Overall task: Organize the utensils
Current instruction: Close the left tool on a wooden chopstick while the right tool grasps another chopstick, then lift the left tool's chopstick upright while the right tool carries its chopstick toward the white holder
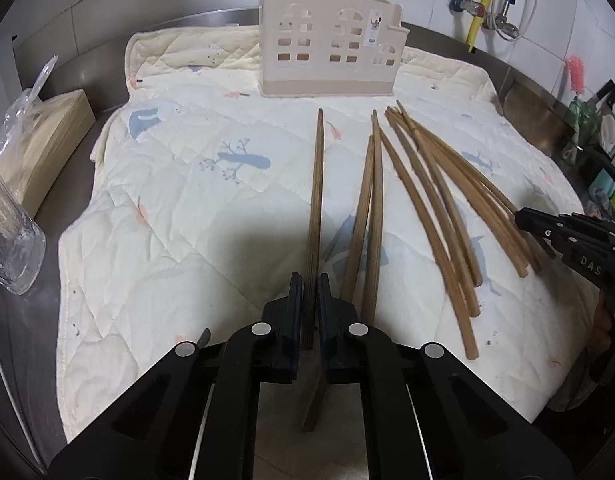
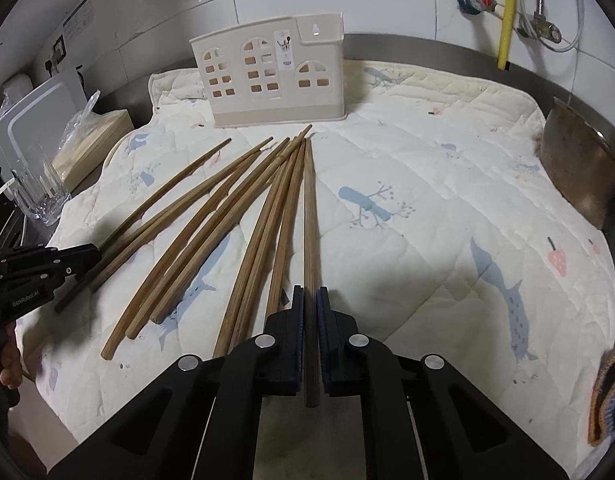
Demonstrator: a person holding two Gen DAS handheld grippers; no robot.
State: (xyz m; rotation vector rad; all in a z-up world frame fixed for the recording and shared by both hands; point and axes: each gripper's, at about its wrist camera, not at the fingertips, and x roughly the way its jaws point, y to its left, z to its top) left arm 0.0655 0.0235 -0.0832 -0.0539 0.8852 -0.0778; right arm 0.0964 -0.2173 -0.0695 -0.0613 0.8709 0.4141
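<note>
On the cream quilted mat, left tool clamps one brown wooden chopstick. Right tool grips another chopstick, seemingly lifted.

The right gripper, at right edge of left wrist view, carries letters "DAS". The left gripper, at left edge of right wrist view, carries "GenRobot.AI".

Chopsticks lie fanned on a quilted mat covering the desk. Behind them, at the mat's far edge, stands a holder. A glass and box sit left of the mat.
</note>
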